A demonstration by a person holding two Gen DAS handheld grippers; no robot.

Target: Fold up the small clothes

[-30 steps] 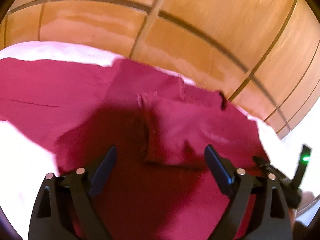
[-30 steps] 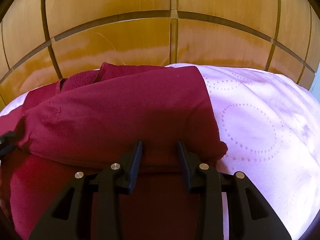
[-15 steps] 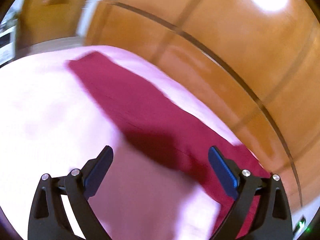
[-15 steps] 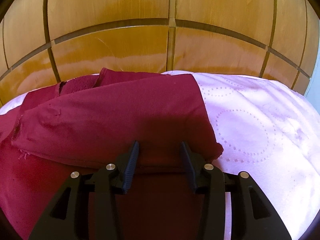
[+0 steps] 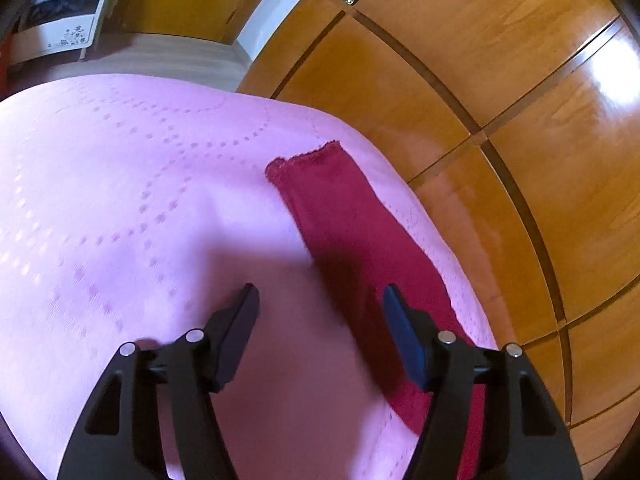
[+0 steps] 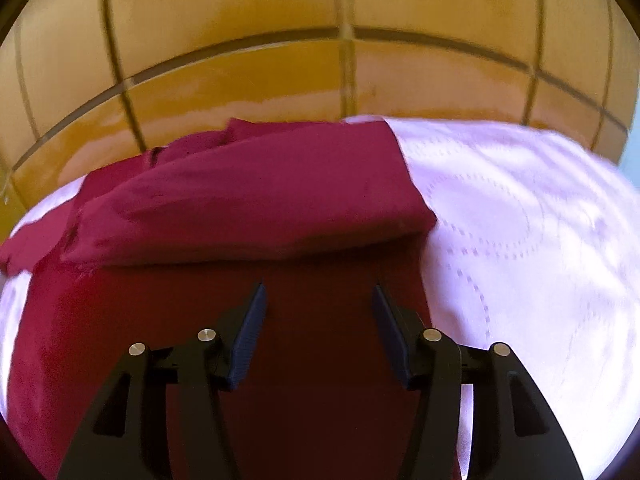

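A dark red garment [image 6: 248, 200] lies on the pink bedspread [image 6: 520, 240], its far part folded over toward me into a thick flap. My right gripper [image 6: 318, 300] hovers above the flat near part, jaws opening, nothing between them. In the left wrist view one long red sleeve [image 5: 344, 216] stretches away along the bed's right edge, its cuff at the far end. My left gripper [image 5: 320, 300] hangs over the bedspread [image 5: 120, 200] just left of the sleeve, jaws closing with the sleeve's edge under the right finger [image 5: 404, 336], and no cloth pinched.
A glossy wooden panelled wall [image 5: 500, 100] runs close along the bed's far side, also filling the top of the right wrist view as the wooden wall [image 6: 320, 60]. Beyond the bed's far left corner, a floor and a white cabinet [image 5: 60, 20] show.
My left gripper swung left off the folded body out to the stretched sleeve, and its jaws narrowed. My right gripper's jaws widened and backed slightly off the folded flap.
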